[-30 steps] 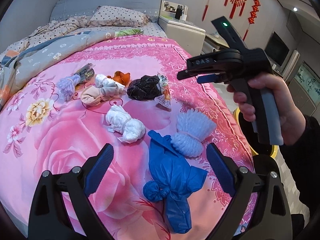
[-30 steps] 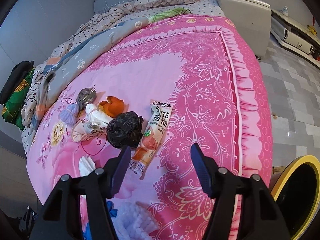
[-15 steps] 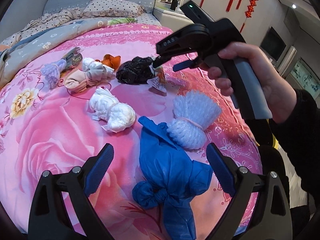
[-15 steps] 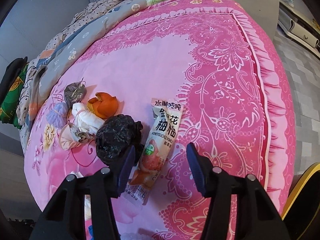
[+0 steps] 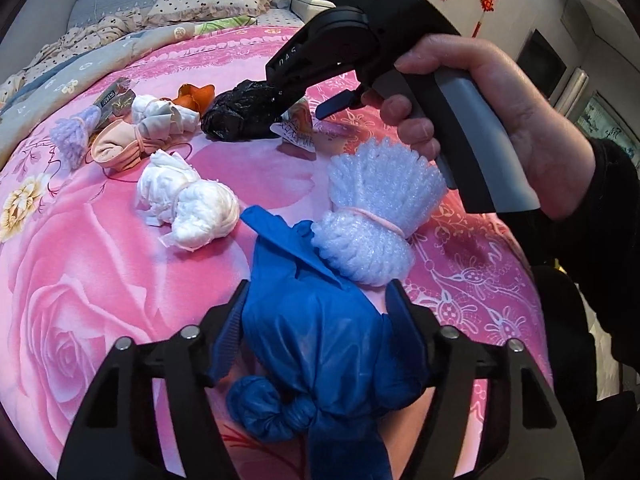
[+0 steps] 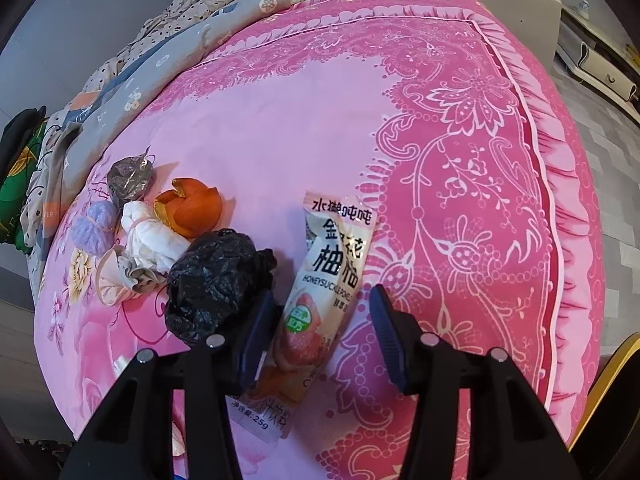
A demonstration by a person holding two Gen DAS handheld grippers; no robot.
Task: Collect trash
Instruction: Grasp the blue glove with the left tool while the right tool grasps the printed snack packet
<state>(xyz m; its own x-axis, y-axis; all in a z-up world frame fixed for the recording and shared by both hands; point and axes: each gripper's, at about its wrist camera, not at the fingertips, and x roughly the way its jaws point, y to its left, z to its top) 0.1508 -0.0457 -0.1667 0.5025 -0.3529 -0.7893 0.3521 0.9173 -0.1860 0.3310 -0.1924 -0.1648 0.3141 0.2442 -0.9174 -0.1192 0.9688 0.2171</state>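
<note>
Trash lies on a pink flowered bedspread (image 5: 80,300). My left gripper (image 5: 320,328) is open, its fingers on either side of a knotted blue plastic bag (image 5: 320,344). Beyond it lie a white foam net bundle (image 5: 376,216) and a white tissue wad (image 5: 188,204). My right gripper (image 6: 320,332) is open and straddles a snack wrapper (image 6: 324,280), with a crumpled black bag (image 6: 216,280) just to its left. The right gripper also shows in the left wrist view (image 5: 296,104), low over the wrapper (image 5: 298,132).
Orange peel (image 6: 190,208), a white cloth wad (image 6: 152,240), a lilac foam bundle (image 6: 94,226), a beige cloth (image 5: 116,152) and a foil wrapper (image 6: 130,178) lie to the left. A rumpled grey quilt (image 6: 120,96) covers the bed head. A yellow-rimmed bin (image 6: 616,360) stands at right.
My left gripper has moved forward and down around the blue bag and narrowed. My right gripper has dropped onto the snack wrapper, which now lies between its fingers.
</note>
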